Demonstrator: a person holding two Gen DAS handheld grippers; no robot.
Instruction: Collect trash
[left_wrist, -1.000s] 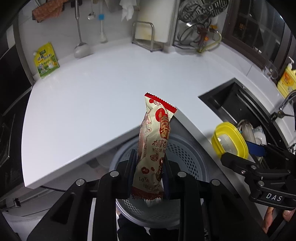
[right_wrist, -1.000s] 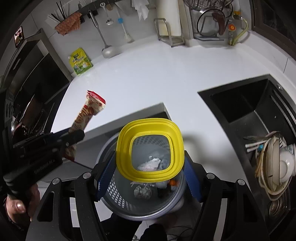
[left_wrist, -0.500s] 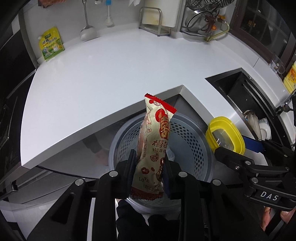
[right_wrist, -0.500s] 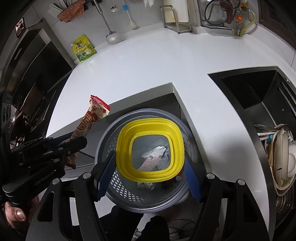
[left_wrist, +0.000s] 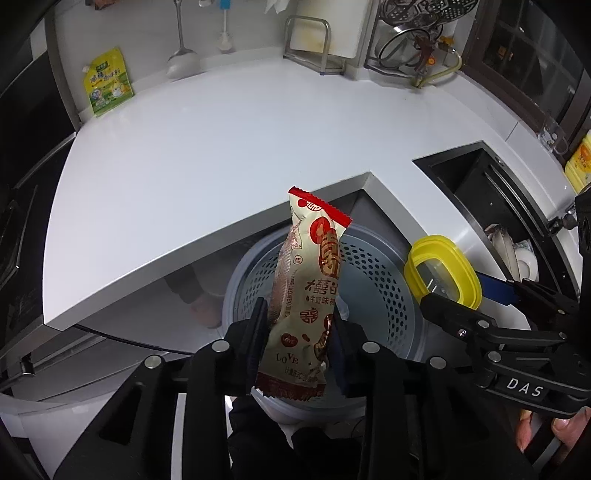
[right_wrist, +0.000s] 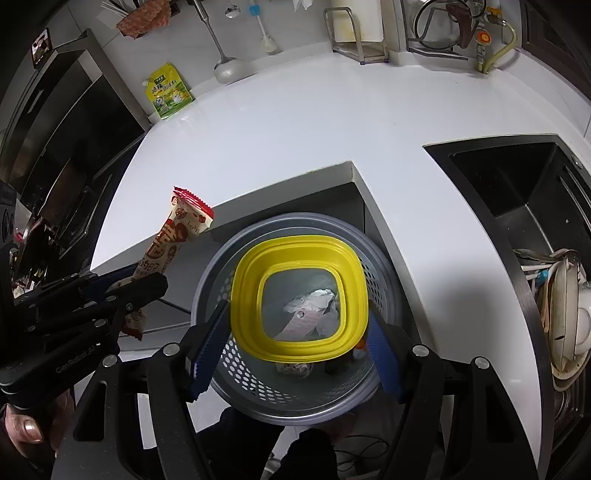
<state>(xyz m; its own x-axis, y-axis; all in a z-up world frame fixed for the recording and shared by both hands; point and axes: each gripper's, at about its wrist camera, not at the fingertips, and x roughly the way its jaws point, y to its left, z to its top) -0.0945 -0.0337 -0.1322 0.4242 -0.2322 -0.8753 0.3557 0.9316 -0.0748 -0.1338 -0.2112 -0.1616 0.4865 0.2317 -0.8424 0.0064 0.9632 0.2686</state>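
Observation:
My left gripper (left_wrist: 298, 332) is shut on a cream and red snack wrapper (left_wrist: 308, 291), held upright over the grey perforated trash basket (left_wrist: 373, 295). The wrapper also shows in the right wrist view (right_wrist: 173, 243), left of the basket. My right gripper (right_wrist: 295, 343) is shut on a yellow-rimmed clear lid (right_wrist: 299, 299), held flat above the basket (right_wrist: 255, 384). Crumpled trash (right_wrist: 314, 310) lies inside the basket, seen through the lid. The lid also shows in the left wrist view (left_wrist: 443, 273), at the basket's right rim.
The white L-shaped counter (left_wrist: 221, 155) wraps behind the basket. A black sink (right_wrist: 517, 192) with dishes (right_wrist: 565, 321) lies to the right. A green-yellow pouch (left_wrist: 107, 86), a ladle (left_wrist: 181, 62) and a metal rack (left_wrist: 314, 44) stand along the back wall.
Both grippers have moved back from the counter, bringing the basket more fully under them. The wrapper and the lid are still held.

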